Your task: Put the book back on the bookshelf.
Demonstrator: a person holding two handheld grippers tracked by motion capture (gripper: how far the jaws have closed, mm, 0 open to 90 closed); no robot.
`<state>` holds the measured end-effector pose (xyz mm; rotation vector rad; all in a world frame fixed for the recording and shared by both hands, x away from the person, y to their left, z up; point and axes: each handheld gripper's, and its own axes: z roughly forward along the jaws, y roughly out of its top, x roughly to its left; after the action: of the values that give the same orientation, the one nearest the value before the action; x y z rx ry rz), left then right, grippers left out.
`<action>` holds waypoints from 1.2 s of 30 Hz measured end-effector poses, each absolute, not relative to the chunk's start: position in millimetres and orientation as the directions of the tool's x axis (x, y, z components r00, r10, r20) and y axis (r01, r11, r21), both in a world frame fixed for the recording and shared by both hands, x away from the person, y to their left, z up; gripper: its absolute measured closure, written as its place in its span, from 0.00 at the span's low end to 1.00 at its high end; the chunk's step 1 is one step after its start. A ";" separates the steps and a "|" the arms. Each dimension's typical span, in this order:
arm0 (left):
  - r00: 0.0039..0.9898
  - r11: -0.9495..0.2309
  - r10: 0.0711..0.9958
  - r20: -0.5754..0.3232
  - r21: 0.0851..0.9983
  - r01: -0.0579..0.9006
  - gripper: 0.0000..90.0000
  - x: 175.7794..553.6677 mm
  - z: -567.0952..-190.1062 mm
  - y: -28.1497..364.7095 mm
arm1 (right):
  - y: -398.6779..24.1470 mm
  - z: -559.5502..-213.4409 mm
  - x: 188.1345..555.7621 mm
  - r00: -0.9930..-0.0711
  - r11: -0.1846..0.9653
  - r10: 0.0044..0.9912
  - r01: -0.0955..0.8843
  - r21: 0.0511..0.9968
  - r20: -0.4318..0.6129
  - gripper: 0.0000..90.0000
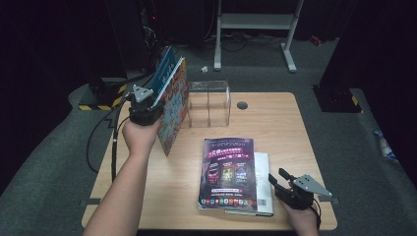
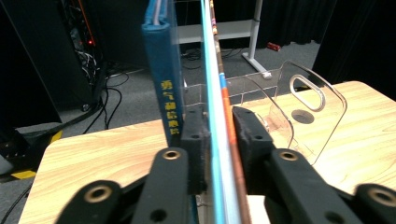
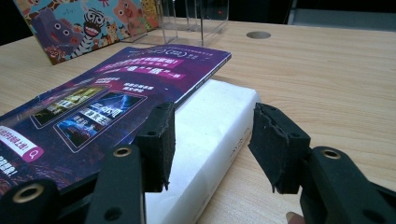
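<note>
Wood table [image 1: 295, 147] lies bare along its right edge. Near right, the right gripper [image 1: 275, 179] hovers unclenched beside a purple magazine [image 1: 228, 169] that hides most of a white book [image 1: 263, 182]. Far left, the left gripper [image 1: 152, 101] grasps an upright picture book [image 1: 172, 115] beside a clear rack [image 1: 209, 101]; a blue book [image 2: 163, 88] stands behind, its top cut off.

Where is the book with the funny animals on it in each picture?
High view: the animal book stands on edge at the table's left, in the left gripper.
Left gripper view: its thin edge runs up between the jaws.
Right gripper view: its cover leans at top left.
Shared landmark: the clear plastic holder beside it.
</note>
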<state>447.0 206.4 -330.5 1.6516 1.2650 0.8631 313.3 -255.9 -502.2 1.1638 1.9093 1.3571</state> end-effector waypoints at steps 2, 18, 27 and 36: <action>0.244 -0.117 0.970 0.024 0.920 0.373 0.80 447.1 -330.6 206.3 | -255.1 -502.4 313.1 -0.497 0.129 0.865 0.344 0.930 0.064 0.55; 0.208 -0.116 0.977 0.052 0.944 0.310 0.90 441.9 -338.3 192.7 | -255.3 -503.3 314.0 -0.496 0.130 0.866 0.346 0.929 0.063 0.55; 0.184 -0.093 0.982 0.042 0.957 0.276 0.90 448.0 -331.0 187.5 | -257.2 -503.3 314.2 -0.495 0.128 0.866 0.345 0.930 0.065 0.55; 0.159 -0.075 0.987 0.037 0.968 0.240 0.90 457.5 -326.0 183.7 | -257.5 -502.9 313.7 -0.493 0.130 0.868 0.343 0.930 0.061 0.55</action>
<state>457.5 183.7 -326.0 1.5007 1.2420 1.0062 313.7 -257.5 -502.9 1.1626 1.9059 1.3545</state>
